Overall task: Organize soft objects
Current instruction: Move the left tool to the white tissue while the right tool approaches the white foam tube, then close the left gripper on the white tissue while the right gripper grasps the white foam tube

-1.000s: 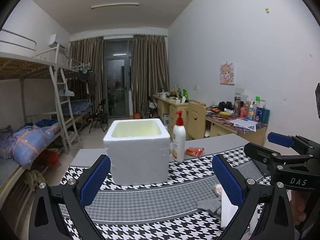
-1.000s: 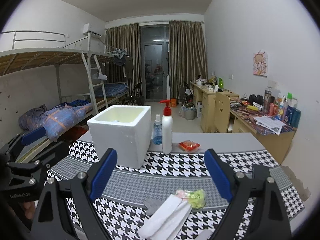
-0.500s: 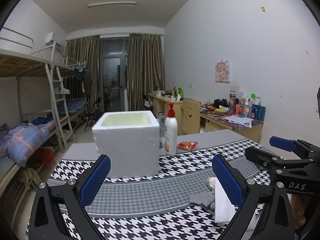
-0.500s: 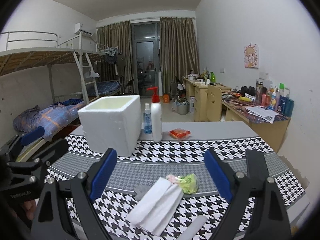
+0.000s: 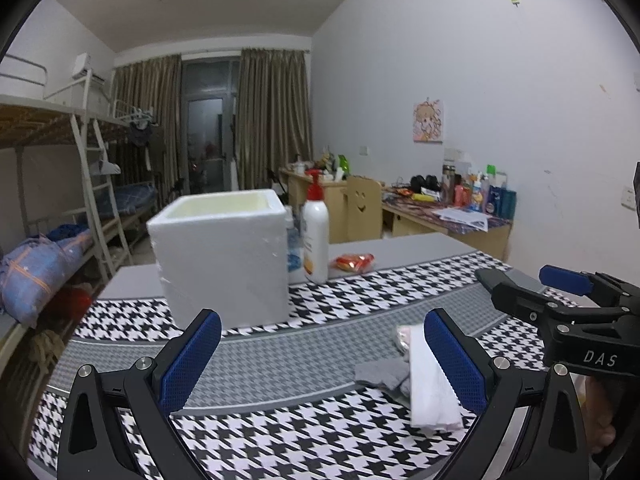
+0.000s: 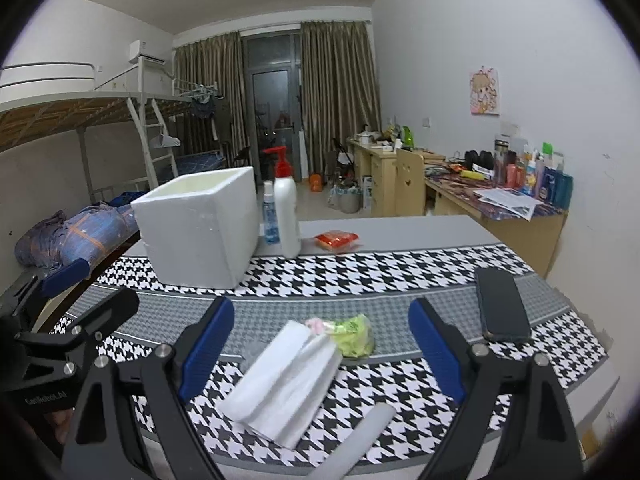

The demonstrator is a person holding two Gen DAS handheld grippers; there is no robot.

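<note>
The folded white cloth (image 6: 286, 376) lies near the table's (image 6: 400, 232) front edge, with a green-and-pink soft bundle (image 6: 352, 334) touching its far end and a grey rag (image 5: 382, 374) beside it. It looks light and limp, likely to sag, so a pinch across the thick folded middle seems best. The right gripper (image 6: 320, 350) stands wide open and empty above it, the left gripper (image 5: 322, 356) likewise open, and the white foam box (image 6: 200, 224) waits toward the far left corner.
</note>
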